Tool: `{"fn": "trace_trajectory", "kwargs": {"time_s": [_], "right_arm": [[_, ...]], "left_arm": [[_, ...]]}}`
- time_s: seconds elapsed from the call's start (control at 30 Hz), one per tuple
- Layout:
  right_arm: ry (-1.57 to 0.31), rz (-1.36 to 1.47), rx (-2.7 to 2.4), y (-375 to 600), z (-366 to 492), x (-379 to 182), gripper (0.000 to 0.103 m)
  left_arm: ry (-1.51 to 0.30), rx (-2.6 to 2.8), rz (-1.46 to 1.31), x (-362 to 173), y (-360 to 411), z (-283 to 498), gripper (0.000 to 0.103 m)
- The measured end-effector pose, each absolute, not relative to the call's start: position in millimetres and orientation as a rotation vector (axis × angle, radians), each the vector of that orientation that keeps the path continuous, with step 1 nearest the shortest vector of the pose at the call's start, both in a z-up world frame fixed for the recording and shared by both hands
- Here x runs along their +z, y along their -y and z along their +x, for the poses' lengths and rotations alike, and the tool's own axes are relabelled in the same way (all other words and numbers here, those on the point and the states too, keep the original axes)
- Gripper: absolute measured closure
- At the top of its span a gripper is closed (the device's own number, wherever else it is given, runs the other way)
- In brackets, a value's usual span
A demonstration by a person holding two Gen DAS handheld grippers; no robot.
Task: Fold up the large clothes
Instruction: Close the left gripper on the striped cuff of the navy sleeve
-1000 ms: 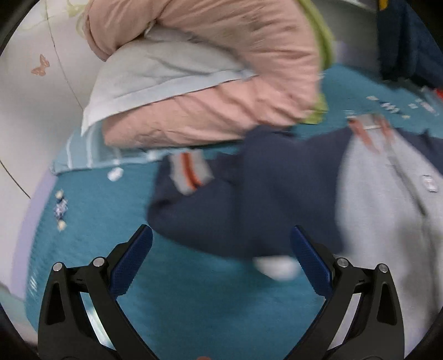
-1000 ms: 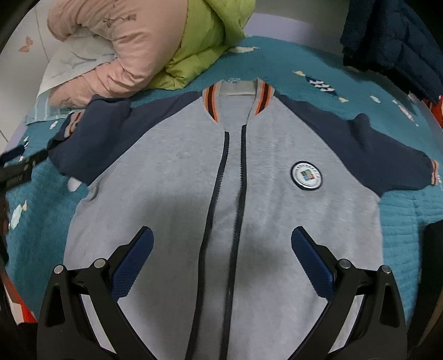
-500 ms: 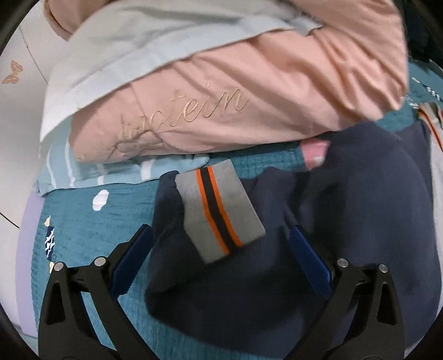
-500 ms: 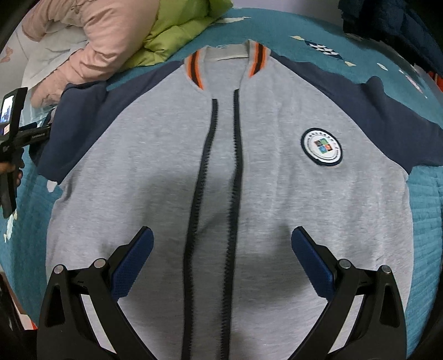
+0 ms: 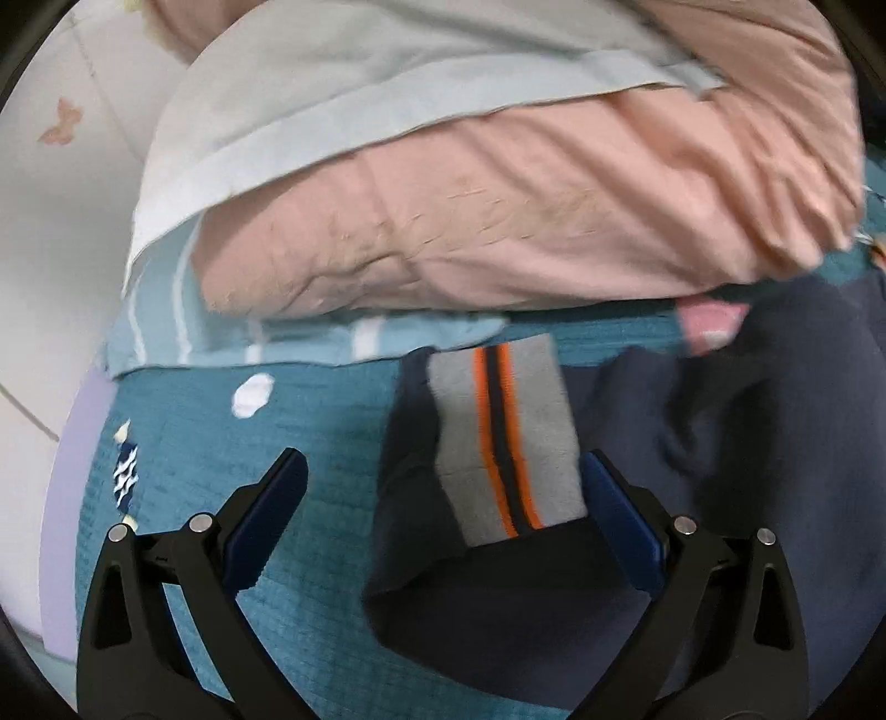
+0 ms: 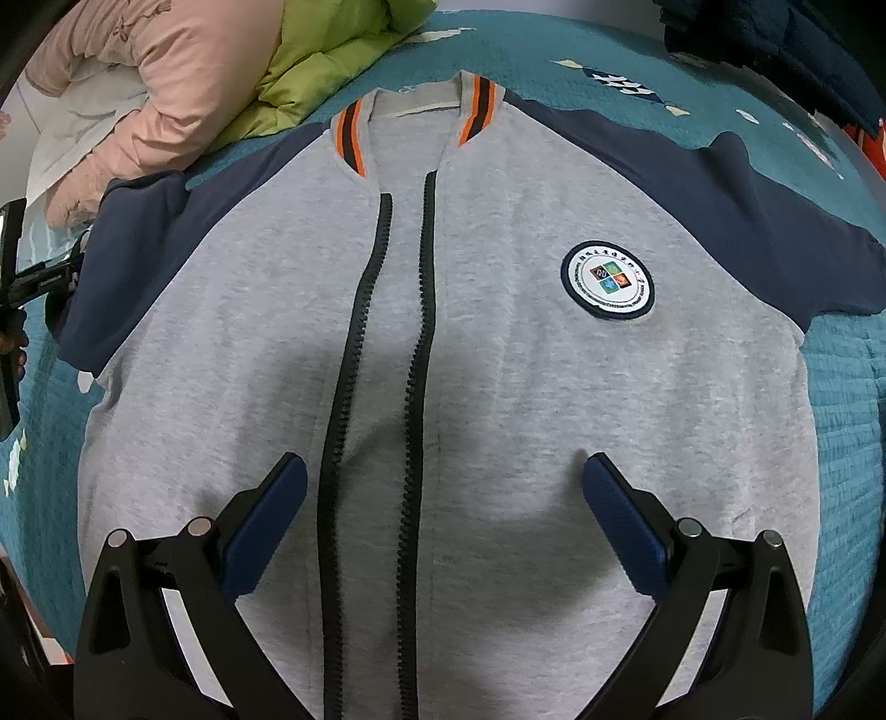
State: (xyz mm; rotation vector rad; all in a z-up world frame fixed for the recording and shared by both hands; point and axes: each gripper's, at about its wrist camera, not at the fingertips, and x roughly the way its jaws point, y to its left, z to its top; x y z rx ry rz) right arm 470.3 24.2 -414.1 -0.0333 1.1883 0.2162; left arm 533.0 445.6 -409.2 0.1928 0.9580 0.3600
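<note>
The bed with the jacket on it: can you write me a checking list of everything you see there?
Surface: teal quilted bedspread.
Job's things: grey zip jacket lying flat, front up, zip open; navy sleeve with striped cuff.
Clutter: pink padded coat, green coat, dark blue garment.
Grippers: left hand-held gripper open at the cuff; right hand-held gripper open over the jacket.
Cables: nothing seen.
Surroundings: butterfly-print wall.

My bed's got a teal quilt (image 6: 841, 387) with little printed patches on it. The grey and navy jacket (image 6: 498, 387) lies flat in the middle, front up. Beyond its collar sit a pink coat (image 6: 166, 72) and a green one (image 6: 332, 66); a striped blue cloth (image 5: 183, 327) is under the pink coat.
</note>
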Motion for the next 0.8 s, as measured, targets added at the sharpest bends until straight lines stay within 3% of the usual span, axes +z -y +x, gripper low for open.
{"fn": "trace_trajectory", "kwargs": {"time_s": [0.13,0.23,0.27,0.4,0.8], "right_arm": [[-1.196,-0.029,0.208,-22,469,-417,0.007],[-1.197,-0.023,0.208,-20,468,-417,0.007],[-1.196,-0.026,0.208,-20,468,-417,0.007],[-1.200,-0.041,0.207,-20,469,-418,0.007],[-1.208,-0.032,0.210,-17,464,-418,0.007]], "left_arm": [[-0.974,0.338,0.357,-410,-415,540,0.010],[-1.020,0.316,0.322,-415,-416,546,0.036],[-1.026,0.307,0.288,-415,-418,547,0.038],[-1.042,0.293,0.300,-422,-420,553,0.041],[-0.980,0.190,-0.174,-410,-480,530,0.045]]}}
